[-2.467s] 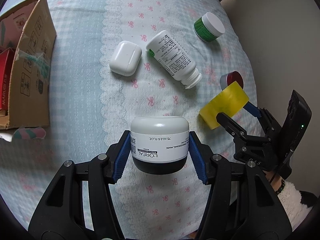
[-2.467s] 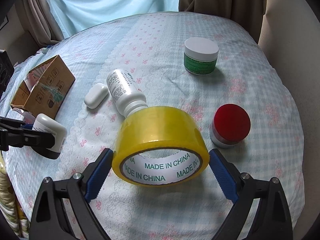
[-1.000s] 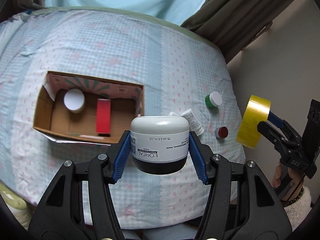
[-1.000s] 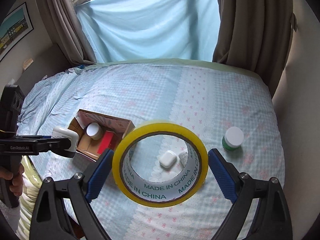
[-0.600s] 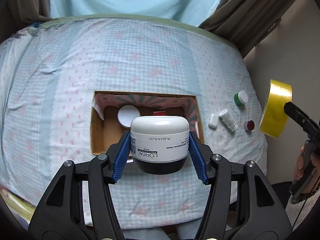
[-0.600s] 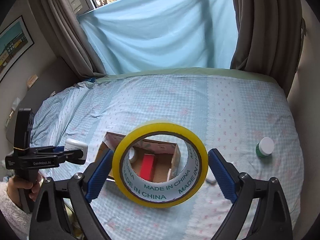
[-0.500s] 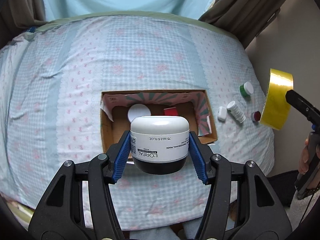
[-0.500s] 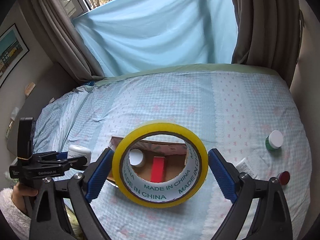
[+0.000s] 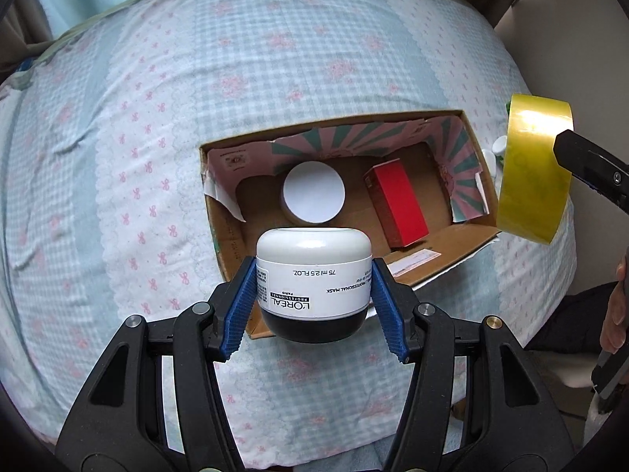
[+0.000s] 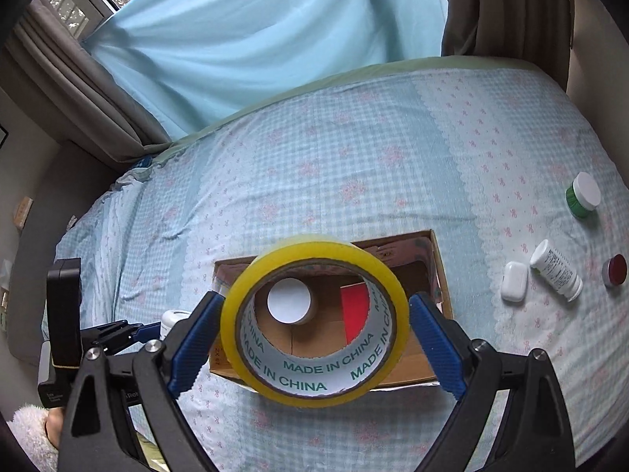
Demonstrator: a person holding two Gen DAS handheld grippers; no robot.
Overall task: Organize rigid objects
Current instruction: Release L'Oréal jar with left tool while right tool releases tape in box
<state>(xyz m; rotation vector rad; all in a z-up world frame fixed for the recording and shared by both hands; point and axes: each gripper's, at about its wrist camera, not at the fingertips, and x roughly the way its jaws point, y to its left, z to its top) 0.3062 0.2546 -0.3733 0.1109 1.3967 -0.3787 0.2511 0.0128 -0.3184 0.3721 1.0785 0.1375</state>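
My left gripper (image 9: 313, 306) is shut on a white and black L'Oreal cream jar (image 9: 313, 279), held above the near edge of an open cardboard box (image 9: 226, 236). The box holds a white-lidded jar (image 9: 313, 192) and a red carton (image 9: 395, 204). My right gripper (image 10: 314, 334) is shut on a yellow tape roll (image 10: 314, 377), held above the same box (image 10: 442, 275). The tape roll also shows at the right of the left wrist view (image 9: 530, 165).
On the checked bedspread to the right of the box lie a white earbud case (image 10: 514, 281), a white pill bottle on its side (image 10: 555, 269), a red-lidded jar (image 10: 615, 269) and a green jar with a white lid (image 10: 583, 194). Curtains hang behind the bed.
Both grippers have moved from the loose items toward the box and come lower over it. The box looks larger now. Both still hold their objects.
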